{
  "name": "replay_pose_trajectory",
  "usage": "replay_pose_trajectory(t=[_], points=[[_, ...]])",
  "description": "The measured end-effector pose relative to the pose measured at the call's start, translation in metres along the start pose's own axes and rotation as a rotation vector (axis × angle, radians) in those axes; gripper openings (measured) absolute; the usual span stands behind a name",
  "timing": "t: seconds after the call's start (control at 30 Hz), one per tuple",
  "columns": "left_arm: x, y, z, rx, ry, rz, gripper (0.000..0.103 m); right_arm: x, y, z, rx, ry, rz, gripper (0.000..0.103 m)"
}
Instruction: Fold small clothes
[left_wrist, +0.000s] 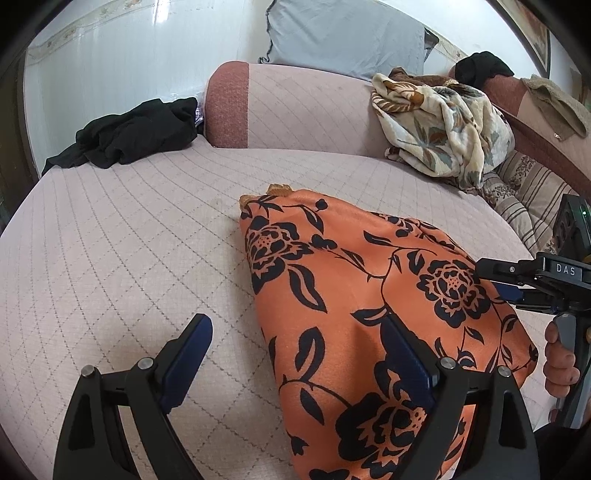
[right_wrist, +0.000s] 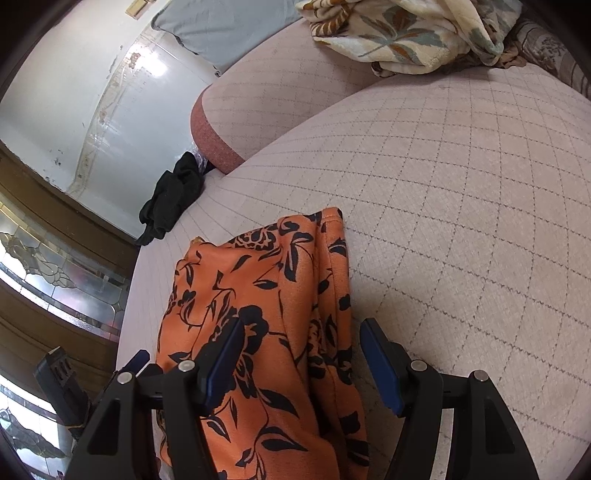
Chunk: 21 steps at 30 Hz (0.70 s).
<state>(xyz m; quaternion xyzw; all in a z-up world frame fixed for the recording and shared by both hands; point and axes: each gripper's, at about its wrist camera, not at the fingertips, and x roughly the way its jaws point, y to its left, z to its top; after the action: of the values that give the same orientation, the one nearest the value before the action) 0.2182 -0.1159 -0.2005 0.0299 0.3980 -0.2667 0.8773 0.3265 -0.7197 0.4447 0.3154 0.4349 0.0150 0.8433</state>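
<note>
Orange floral garment (left_wrist: 354, 295) lying partly folded on the quilted sofa seat (left_wrist: 129, 240), its long axis running away from the person. Left gripper (left_wrist: 295, 354) fingers spread, straddling the near left edge, probably to pinch it for the next fold. Right gripper (right_wrist: 299, 354) fingers spread over the bunched right hem, pinching nothing. The right gripper's body reads "DAS".

Orange garment (left_wrist: 354, 295) w/ black floral print is laid flat on the quilted seat, folded over lengthwise. Narrow end is pointed twd 11 o'clock in left view; layered edges are stacked along its right side in right view.
</note>
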Motion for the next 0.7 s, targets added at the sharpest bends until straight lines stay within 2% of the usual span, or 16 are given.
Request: replay_pose_trajectory(t=[0.27, 0.33, 0.43, 0.57, 0.63, 0.7], points=[[0.010, -0.002, -0.001, -0.004, 0.035, -0.031, 0.092, 0.007, -0.009, -0.002, 0.026, 0.033, 0.012, 0.068], [0.015, -0.003, -0.002, -0.009, 0.070, -0.074, 0.092, 0.008, -0.012, -0.001, 0.038, 0.039, 0.031, 0.068], [0.029, 0.001, -0.003, -0.059, 0.151, -0.177, 0.093, 0.015, -0.019, 0.001, 0.061, 0.068, 0.066, 0.069], [0.050, 0.015, -0.006, -0.197, 0.269, -0.317, 0.092, 0.038, -0.037, 0.005, 0.156, 0.137, 0.152, 0.076], [0.052, 0.018, -0.007, -0.231, 0.263, -0.349, 0.092, 0.044, -0.038, 0.008, 0.169, 0.152, 0.194, 0.081], [0.052, 0.013, -0.007, -0.215, 0.261, -0.353, 0.090, 0.049, -0.032, 0.008, 0.151, 0.177, 0.213, 0.081]])
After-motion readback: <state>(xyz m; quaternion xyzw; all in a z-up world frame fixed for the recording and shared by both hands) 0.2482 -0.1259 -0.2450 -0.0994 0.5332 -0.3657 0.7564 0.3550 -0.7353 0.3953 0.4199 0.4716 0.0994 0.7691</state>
